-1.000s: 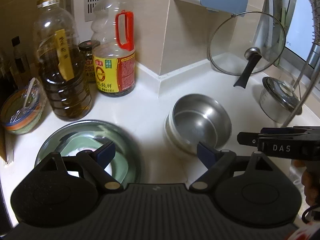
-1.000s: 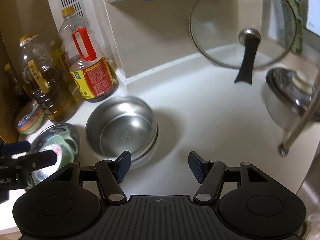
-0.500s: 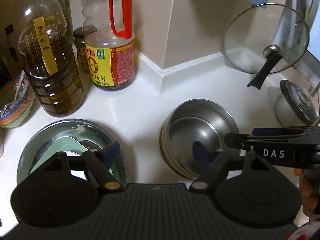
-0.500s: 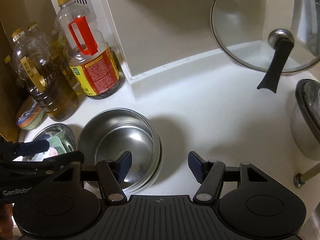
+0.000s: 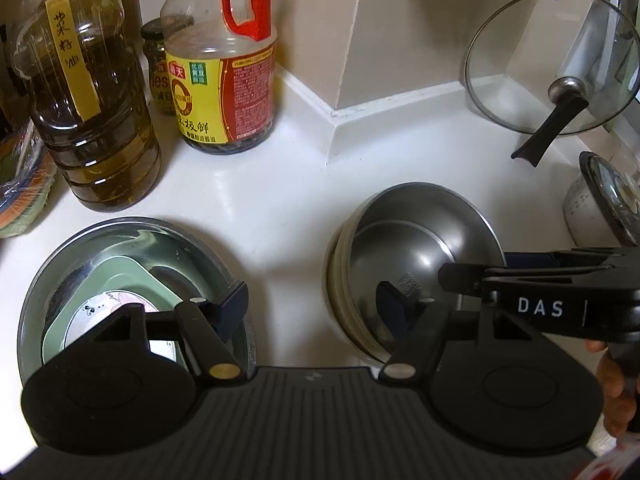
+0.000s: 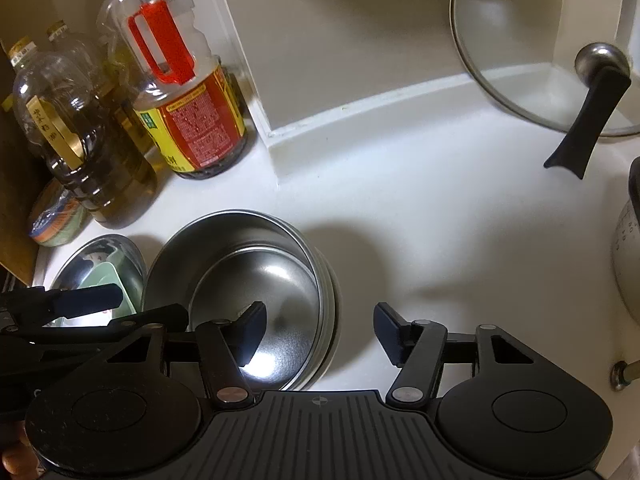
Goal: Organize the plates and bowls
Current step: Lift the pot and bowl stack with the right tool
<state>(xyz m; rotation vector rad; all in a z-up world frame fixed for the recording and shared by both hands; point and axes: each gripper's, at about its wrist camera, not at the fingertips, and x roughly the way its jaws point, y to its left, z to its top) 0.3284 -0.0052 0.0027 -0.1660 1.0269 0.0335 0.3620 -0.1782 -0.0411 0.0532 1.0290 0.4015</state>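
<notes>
A stack of nested steel bowls [image 5: 424, 240] [image 6: 256, 264] stands on the white counter. To its left, a wide steel basin [image 5: 120, 228] holds a green dish [image 5: 120, 276] with a patterned plate in it. My left gripper [image 5: 312, 304] is closing, with one finger over the basin's right rim and the other inside the bowls' left rim; the pads touch nothing. My right gripper [image 6: 320, 322] is also closing. It straddles the bowls' right rim, one finger inside and one outside, with a gap on both sides. In each view the other gripper shows at the edge.
A dark oil bottle [image 5: 92, 92] and a red-handled sauce bottle [image 5: 224, 80] stand behind the basin. A glass lid [image 6: 560, 48] leans on the back wall. A lidded pot [image 5: 600, 208] sits at the right, and a wrapped colourful bowl [image 6: 56, 220] at the far left.
Both grippers have come forward and down onto the bowl stack, and their jaws have narrowed. The left gripper's right finger and the right gripper's left finger now sit inside the top bowl.
</notes>
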